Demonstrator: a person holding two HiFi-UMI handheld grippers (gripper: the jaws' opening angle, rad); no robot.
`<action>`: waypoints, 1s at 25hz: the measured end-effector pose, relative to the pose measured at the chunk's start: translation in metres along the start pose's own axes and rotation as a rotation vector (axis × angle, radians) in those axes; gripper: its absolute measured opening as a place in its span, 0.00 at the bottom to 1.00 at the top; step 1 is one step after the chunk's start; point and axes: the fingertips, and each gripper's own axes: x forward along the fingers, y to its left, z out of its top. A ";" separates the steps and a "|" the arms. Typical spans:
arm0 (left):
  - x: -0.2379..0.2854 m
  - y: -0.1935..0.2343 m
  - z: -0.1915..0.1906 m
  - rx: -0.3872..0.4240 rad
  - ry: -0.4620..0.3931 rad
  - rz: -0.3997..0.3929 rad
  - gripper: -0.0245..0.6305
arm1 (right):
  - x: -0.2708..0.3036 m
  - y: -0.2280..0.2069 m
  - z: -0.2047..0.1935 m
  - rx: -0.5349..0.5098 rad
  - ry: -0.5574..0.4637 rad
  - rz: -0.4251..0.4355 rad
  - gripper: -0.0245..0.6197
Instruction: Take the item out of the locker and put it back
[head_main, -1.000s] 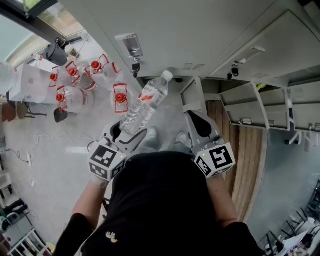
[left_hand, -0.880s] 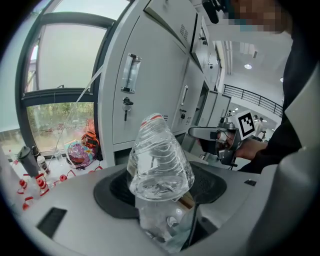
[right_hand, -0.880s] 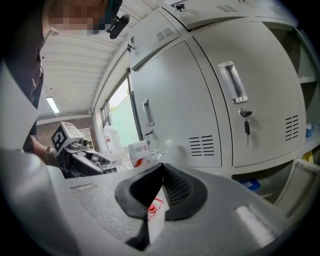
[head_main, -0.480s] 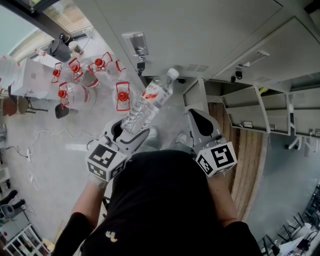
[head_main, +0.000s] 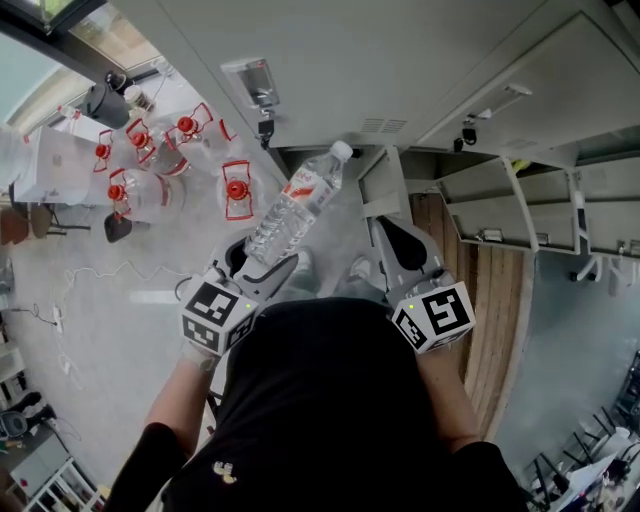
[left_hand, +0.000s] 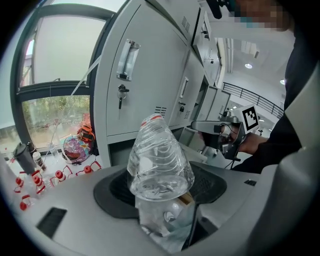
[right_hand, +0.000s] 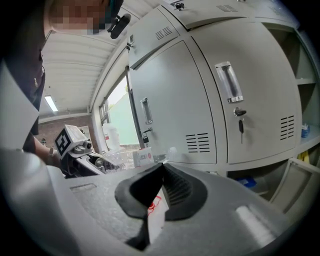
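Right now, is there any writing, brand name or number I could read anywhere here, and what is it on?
No text reads clearly.
Water bottle label: red and white print, too blurred to read.
Marker cubes: black-and-white square patterns, no words.
Locker card holder: nothing legible.
Shirt emblem: too small to read.

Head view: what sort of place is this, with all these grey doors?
Likely a workplace locker area: rows of grey metal lockers, some open, and big water jugs on the floor.
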 end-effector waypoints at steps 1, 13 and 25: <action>0.003 0.000 -0.002 0.001 0.009 -0.005 0.48 | -0.002 -0.001 -0.001 0.002 0.002 -0.008 0.04; 0.048 0.001 -0.029 0.007 0.121 -0.059 0.48 | -0.039 -0.022 -0.017 0.042 0.022 -0.134 0.04; 0.111 0.026 -0.057 0.018 0.168 -0.047 0.48 | -0.072 -0.031 -0.031 0.071 0.040 -0.254 0.04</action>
